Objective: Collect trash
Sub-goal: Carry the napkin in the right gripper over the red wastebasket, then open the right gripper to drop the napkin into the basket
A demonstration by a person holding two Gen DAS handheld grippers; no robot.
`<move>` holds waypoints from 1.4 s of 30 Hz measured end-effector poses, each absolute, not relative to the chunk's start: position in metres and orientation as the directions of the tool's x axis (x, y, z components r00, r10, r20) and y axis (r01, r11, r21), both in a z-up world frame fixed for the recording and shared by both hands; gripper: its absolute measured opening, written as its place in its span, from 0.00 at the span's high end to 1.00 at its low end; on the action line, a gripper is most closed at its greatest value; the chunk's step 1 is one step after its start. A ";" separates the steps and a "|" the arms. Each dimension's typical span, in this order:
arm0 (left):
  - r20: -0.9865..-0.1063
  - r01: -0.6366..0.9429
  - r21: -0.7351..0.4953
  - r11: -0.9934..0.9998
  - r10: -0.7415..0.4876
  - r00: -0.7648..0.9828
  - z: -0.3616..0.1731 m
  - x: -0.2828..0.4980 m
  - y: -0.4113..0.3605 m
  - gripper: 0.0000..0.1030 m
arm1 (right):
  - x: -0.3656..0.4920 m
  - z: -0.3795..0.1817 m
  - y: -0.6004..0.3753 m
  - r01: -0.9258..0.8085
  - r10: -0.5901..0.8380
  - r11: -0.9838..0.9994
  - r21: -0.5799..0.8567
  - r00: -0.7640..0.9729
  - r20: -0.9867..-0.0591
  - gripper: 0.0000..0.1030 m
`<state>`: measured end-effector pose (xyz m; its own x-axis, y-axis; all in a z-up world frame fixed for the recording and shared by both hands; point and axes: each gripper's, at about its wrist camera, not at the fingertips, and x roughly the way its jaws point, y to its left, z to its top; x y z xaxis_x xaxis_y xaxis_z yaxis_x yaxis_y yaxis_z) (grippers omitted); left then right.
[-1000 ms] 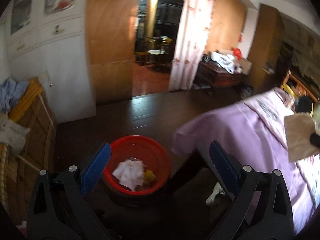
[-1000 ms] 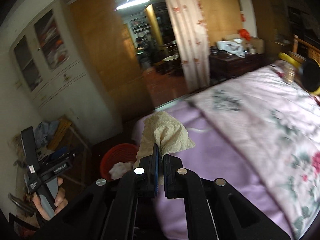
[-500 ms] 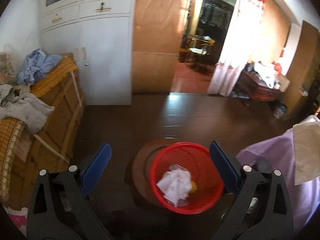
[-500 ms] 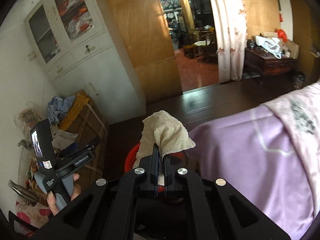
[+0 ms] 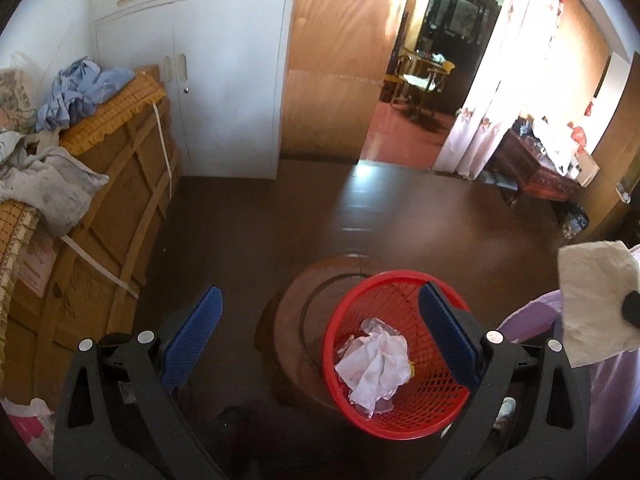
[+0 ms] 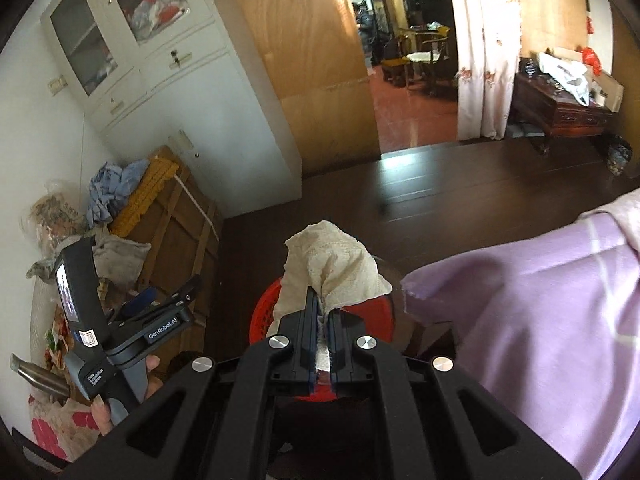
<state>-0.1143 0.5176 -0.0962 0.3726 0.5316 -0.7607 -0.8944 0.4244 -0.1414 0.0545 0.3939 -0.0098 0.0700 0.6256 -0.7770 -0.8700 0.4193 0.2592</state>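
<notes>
A red mesh waste basket stands on the dark floor with crumpled white paper inside. My left gripper is open and empty, hovering above and left of the basket. My right gripper is shut on a cream paper napkin and holds it over the basket's rim. The napkin also shows at the right edge of the left wrist view. The left gripper appears in the right wrist view, held in a hand.
A bed with a purple sheet fills the right. A wooden crate piled with clothes stands at the left, a white cabinet behind it. A round wooden stool is next to the basket. A doorway opens beyond.
Both grippers have swung left, away from the bed toward the basket. The right gripper has carried the napkin from over the bed to above the basket.
</notes>
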 end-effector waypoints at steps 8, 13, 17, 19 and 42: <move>-0.786 -0.898 -0.149 0.415 0.502 0.362 -0.110 -0.114 0.524 0.08 | 0.047 -0.049 0.428 -0.879 0.562 0.415 0.234 0.046 -0.826 0.93; -0.797 -0.912 -0.136 0.387 0.504 0.333 -0.116 -0.119 0.531 0.08 | 0.042 -0.072 0.438 -0.873 0.538 0.424 0.240 0.030 -0.842 0.93; -0.802 -0.910 -0.176 0.375 0.481 0.354 -0.117 -0.124 0.535 0.08 | 0.033 -0.097 0.447 -0.877 0.497 0.433 0.206 0.042 -0.867 0.93; -0.799 -0.908 -0.181 0.377 0.483 0.360 -0.115 -0.125 0.534 0.08 | 0.028 -0.107 0.452 -0.877 0.482 0.434 0.208 0.031 -0.876 0.93; -0.809 -0.899 -0.142 0.413 0.475 0.346 -0.121 -0.113 0.527 0.08 | 0.033 -0.113 0.431 -0.872 0.481 0.456 0.177 0.074 -0.874 0.55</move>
